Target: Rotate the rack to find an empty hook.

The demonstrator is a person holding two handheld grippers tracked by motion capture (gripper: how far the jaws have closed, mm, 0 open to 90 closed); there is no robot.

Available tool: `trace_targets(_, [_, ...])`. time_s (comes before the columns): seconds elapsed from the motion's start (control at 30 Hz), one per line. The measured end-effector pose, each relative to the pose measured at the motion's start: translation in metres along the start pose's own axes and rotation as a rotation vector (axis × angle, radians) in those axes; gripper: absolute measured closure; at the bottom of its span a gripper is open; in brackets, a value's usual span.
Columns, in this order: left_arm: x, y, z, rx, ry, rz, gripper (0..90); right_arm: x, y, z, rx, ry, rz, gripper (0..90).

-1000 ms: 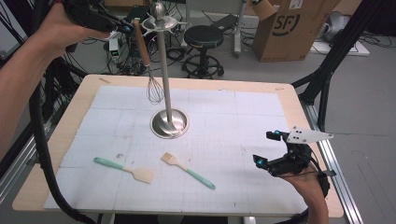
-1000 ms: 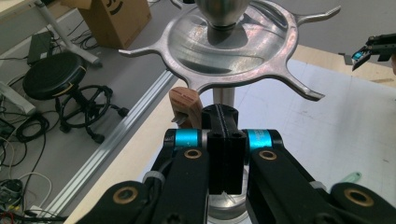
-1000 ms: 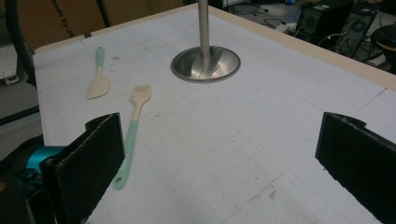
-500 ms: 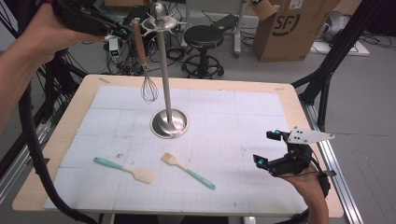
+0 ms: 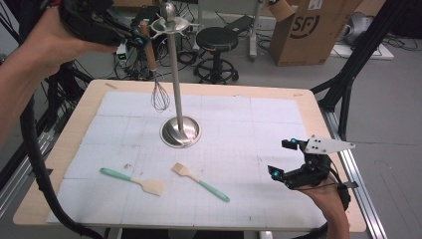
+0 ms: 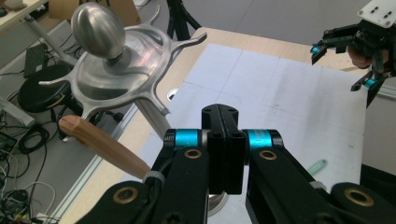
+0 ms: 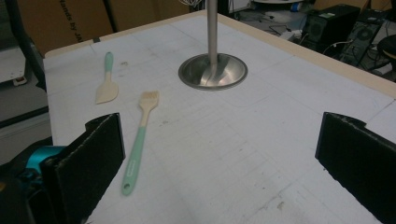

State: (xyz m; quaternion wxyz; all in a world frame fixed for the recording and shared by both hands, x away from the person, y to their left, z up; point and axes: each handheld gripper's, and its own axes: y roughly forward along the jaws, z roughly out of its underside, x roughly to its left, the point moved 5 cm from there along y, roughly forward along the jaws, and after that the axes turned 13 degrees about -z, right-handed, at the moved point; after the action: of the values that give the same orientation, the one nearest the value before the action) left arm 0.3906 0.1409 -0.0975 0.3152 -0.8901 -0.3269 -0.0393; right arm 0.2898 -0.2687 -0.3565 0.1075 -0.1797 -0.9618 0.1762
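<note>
A steel stand rises from its round base on the white mat, and its knob and hook arms appear close up in the left gripper view. A whisk with a wooden handle hangs upright beside the pole, handle end by one hook arm. My left gripper is high at the left next to that handle. Its jaws are shut, with the handle off to their left; what carries the whisk I cannot tell. My right gripper is open above the mat's near right corner, nothing between its fingers.
A spatula and a pastry brush, both with teal handles, lie on the mat near the front. The wooden table's edge runs along the right. Behind the table are a stool, a cardboard box and cables.
My left hand and its gripper have drifted slightly left and up by the top of the stand. The whisk has shifted a little left. The right gripper has stayed still.
</note>
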Motion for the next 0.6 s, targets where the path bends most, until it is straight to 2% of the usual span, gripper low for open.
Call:
trace_targets(0.3, [-0.003,0.021,-0.005,0.004,-0.002,0.011,90.0,0.001,0.001,-0.001,0.000,0.001,-0.002,0.0])
trace_targets(0.37, [-0.002,0.026,-0.005,0.000,-0.013,0.015,90.0,0.001,0.001,0.000,0.000,0.001,-0.004,0.0])
trace_targets(0.4, [0.002,0.030,-0.005,0.008,-0.016,0.002,90.0,0.000,0.000,0.000,-0.002,0.003,0.000,0.0])
trace_targets(0.5, [0.005,0.034,-0.004,0.014,-0.020,-0.007,90.0,0.000,0.000,0.001,-0.002,0.006,-0.001,0.0])
trace_targets(0.6, [0.012,0.036,-0.003,0.009,-0.041,-0.016,90.0,-0.002,-0.001,0.003,0.001,0.011,0.002,0.0])
